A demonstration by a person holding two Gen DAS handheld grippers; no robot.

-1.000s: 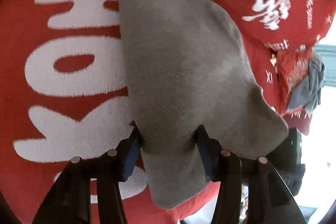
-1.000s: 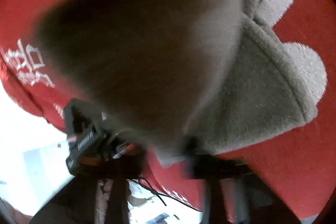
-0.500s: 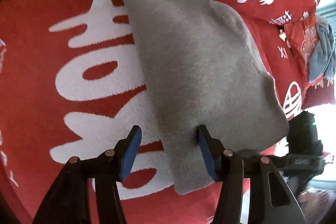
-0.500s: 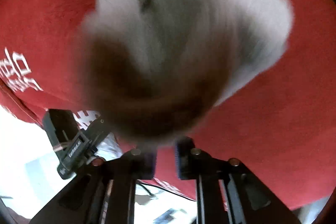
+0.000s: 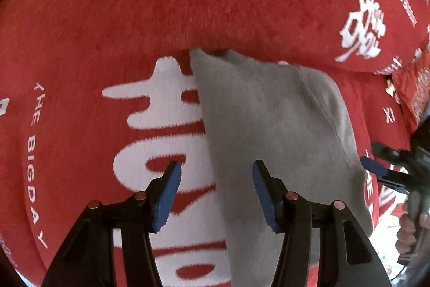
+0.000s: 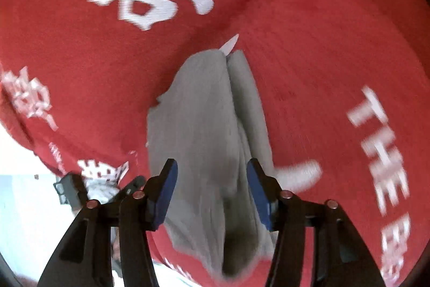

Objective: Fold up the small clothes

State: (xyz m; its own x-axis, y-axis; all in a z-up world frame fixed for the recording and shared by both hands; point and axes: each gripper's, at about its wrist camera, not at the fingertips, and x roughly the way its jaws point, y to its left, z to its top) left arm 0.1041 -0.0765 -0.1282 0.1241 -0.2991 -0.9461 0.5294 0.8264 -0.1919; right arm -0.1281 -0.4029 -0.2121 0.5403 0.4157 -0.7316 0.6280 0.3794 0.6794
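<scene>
A small grey garment (image 5: 271, 125) lies folded on a red blanket (image 5: 161, 4) with white lettering. My left gripper (image 5: 216, 174) is open and empty above the garment's left edge. In the right wrist view the same garment (image 6: 204, 125) lies in long folds with a white tag (image 6: 229, 45) at its far end. My right gripper (image 6: 211, 174) is open over its near end, touching nothing that I can see. The right gripper's blue pads (image 5: 372, 166) show at the garment's right corner in the left wrist view.
A red pillow (image 5: 376, 4) with white characters lies at the back right, and a smaller red printed cushion (image 5: 414, 90) lies beside it. The blanket's edge and a pale floor (image 6: 24, 192) are at the lower left of the right wrist view.
My right gripper let go of the grey garment, which dropped onto the blanket in folds, and its jaws opened. My left gripper pulled back and left, still open.
</scene>
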